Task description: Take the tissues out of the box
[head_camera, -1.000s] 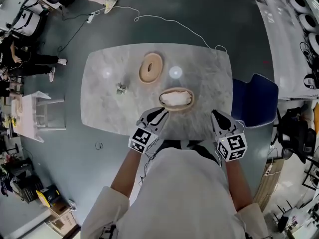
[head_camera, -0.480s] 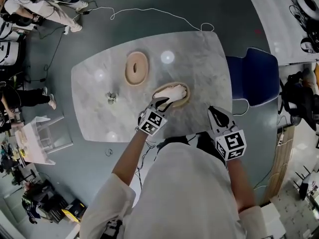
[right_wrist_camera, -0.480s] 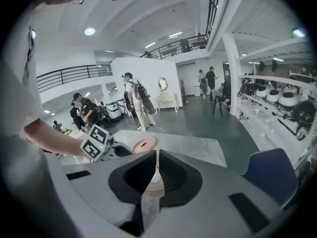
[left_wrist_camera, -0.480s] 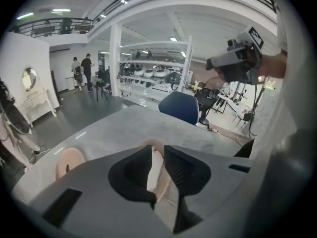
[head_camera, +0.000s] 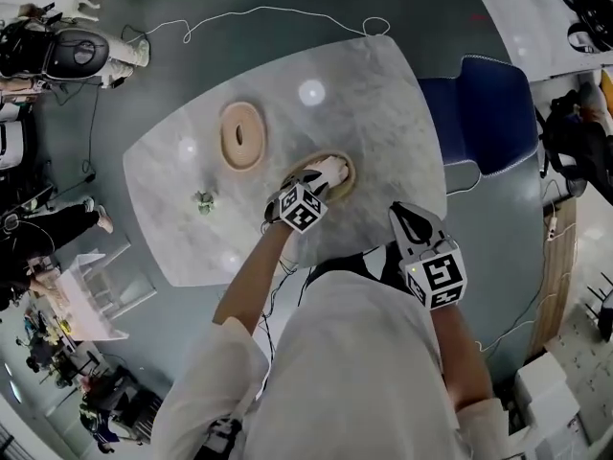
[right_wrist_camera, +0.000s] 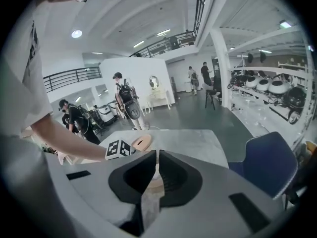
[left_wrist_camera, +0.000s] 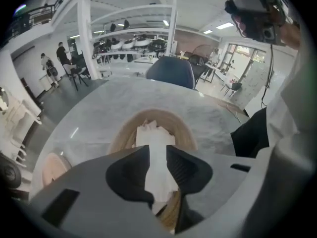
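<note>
Since a second ago the left tongs (head_camera: 324,175) have travelled from the near edge of the table (head_camera: 383,94) out to the oval wooden tissue box (head_camera: 349,182), while the right tongs (head_camera: 402,214) have stayed by the near edge, on the right. The view itself has swung, so the table now sits tilted in the head view.

The left tongs reach over the near rim of the box with the arm stretched out behind them. In the left gripper view their two dark jaws stand a little apart, and the white tissue (left_wrist_camera: 156,138) rising out of the box fills the gap between them. They are not pressed together on it. The tissues are still in the box, which sits near the middle of the table, towards its near side.

The right tongs are closed, jaw against jaw with only a thin slit left, and hold nothing. They hang over the near right part of the table, well apart from the box.

Left of the box and farther off lies an oval wooden piece with a slot (head_camera: 241,135), apart from everything else. A small object (head_camera: 204,200) lies near the table's left edge. A blue chair (head_camera: 484,113) stands just beside the table's right side, and a white cable (head_camera: 268,12) trails on the floor beyond the far edge.
</note>
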{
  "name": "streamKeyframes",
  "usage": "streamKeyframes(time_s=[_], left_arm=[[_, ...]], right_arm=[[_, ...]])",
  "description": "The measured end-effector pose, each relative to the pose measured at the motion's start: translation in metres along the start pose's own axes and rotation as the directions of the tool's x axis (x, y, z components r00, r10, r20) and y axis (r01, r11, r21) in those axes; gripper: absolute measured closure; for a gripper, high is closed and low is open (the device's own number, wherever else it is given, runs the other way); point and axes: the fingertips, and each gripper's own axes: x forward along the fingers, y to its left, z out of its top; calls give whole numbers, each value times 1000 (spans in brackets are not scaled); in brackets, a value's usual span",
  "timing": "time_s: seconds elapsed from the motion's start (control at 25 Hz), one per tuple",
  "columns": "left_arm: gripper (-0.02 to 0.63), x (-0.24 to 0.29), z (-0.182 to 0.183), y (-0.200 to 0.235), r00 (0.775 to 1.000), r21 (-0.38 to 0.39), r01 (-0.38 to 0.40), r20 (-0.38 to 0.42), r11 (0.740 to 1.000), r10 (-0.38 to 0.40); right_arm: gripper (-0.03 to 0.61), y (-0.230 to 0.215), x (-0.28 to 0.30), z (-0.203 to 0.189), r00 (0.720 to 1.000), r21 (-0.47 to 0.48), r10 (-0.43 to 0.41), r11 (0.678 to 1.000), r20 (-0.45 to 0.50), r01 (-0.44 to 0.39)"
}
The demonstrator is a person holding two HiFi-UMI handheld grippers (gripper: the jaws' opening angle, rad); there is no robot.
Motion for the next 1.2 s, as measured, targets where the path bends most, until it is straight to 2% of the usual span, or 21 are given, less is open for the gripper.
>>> streamKeyframes(time_s=[0.28,0.36,0.52,0.64,0.92,1.2], left_arm=[[476,35,-15,-3,990,37,22,-142,999,-17],[476,42,-20,-2,987,53,6,-164,999,2],[517,46,-20,-4,984,61,6,-176,998,5],[578,36,-16,-9,988,48,12,-157,999,-5],[588,3,1,-16,1000,-42,0,-28,999,-2],[589,-29,5,-15,994,-172,-30,95,985,47]], right_arm=[[537,-16,-3,-8,999,39,-35,999,-4,36],[537,-17,-3,-10,999,42,-39,998,-6,39],[537,-18,-6,-13,999,42,-42,998,-7,42],[537,-18,-10,-14,999,39,-43,998,-9,44],[537,-17,-12,-12,1000,18,-29,999,-2,29],[537,-8,-23,-9,1000,-6,-8,1000,16,8]])
